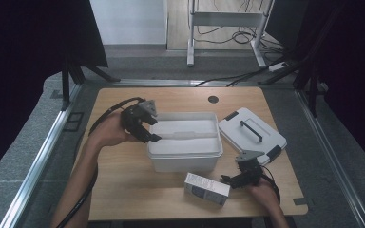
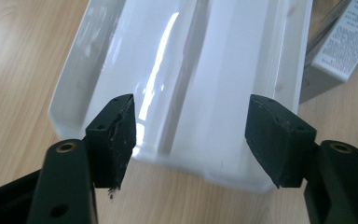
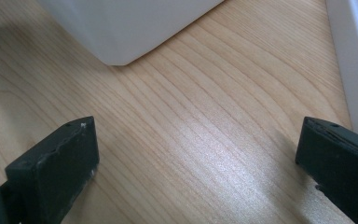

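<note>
White plastic bin point(image 1: 185, 142): glossy, open-topped, ridged inside; left gripper point(image 1: 148, 127) held above, jaws part-open, empty; right gripper point(image 1: 230, 180) wide open, empty; carton point(image 1: 206, 188) print unreadable.

1. The white plastic box point(image 1: 185, 159) stands upright and open-topped near the middle of the worktop point(image 1: 123, 175), its glossy inside bare, with a raised ridge along its length.
2. Its white lid point(image 1: 252, 135), with a dark handle on top, lies flat just to the right of the box, turned at an angle.
3. A small grey-and-white carton point(image 1: 207, 188) lies on its side just before the box's front wall.
</note>
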{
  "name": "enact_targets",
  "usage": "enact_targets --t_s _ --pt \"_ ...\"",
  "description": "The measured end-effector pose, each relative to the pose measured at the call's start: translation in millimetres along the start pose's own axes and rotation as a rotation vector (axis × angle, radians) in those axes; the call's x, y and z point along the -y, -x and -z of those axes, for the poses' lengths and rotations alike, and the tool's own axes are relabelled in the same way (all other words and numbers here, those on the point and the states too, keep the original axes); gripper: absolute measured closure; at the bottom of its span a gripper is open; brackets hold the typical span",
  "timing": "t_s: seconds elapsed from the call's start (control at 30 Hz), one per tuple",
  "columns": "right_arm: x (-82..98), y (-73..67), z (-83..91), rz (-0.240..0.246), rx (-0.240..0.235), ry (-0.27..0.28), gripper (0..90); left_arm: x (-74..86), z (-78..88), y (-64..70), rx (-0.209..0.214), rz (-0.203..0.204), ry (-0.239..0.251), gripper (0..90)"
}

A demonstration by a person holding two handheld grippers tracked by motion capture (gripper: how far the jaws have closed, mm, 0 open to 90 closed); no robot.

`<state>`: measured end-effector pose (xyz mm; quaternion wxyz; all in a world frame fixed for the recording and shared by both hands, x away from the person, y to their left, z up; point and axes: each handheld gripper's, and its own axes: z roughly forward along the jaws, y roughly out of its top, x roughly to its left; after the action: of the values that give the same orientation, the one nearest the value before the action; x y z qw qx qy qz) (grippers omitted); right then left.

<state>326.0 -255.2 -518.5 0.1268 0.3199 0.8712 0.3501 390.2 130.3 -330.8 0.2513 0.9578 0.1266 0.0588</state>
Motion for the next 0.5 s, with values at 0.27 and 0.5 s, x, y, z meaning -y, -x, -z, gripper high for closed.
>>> enact_targets --t_s 0.27,0.5 --pt "0.1 0.0 0.1 -0.008 0.006 0.0 0.0 -43.7 -36.0 -7.2 0.047 -0.048 -0.09 41.7" --pt "0.1 0.0 0.1 -0.01 0.008 0.001 0.0 -75.0 -64.2 -10.4 0.086 -0.111 -0.206 58.7"
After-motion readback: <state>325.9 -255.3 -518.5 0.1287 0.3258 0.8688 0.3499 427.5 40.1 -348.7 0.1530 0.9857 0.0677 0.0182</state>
